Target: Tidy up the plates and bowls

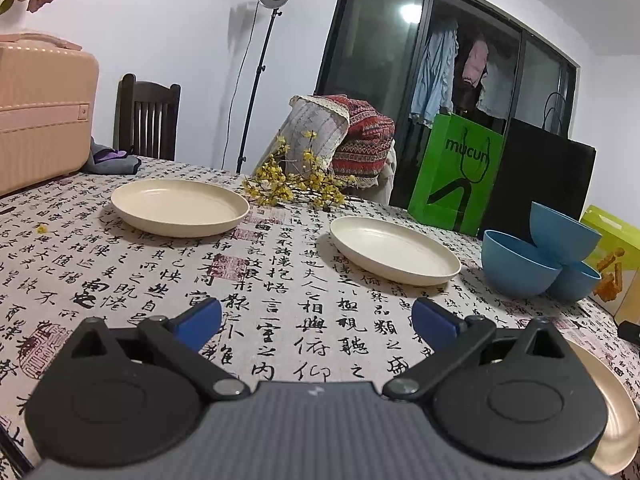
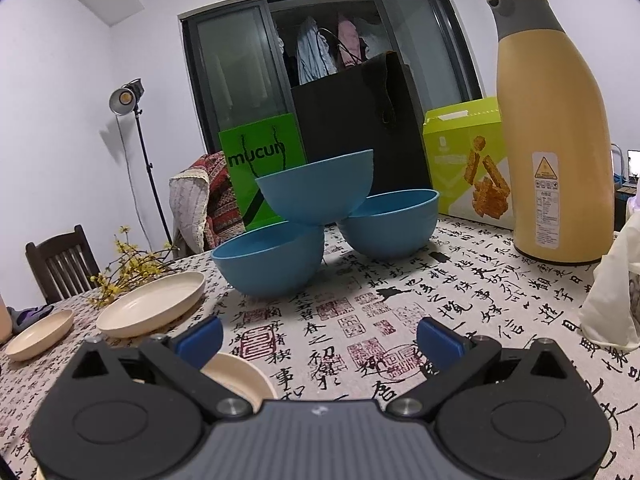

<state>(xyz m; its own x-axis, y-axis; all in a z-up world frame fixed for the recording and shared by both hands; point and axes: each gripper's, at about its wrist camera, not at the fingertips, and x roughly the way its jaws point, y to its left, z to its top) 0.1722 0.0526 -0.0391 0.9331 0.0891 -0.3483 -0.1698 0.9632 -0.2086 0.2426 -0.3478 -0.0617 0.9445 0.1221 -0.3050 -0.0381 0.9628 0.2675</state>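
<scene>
I found the table laid with three cream plates and three blue bowls, none yet gathered. The far plate and the middle plate lay well apart in the left view; the near plate sat partly under my right gripper. Two bowls stood on the cloth, the left bowl and the right bowl, with the top bowl tilted across their rims (a precarious perch, in my judgement).

Both grippers stood wide and held nothing; the left gripper faced bare cloth short of the middle plate.

My judgement was that the top bowl wanted lifting first, gripped on its rim and raised straight up, lest the lower two be nudged. Plates wanted a shallow approach, one finger slipped under the lip.
</scene>
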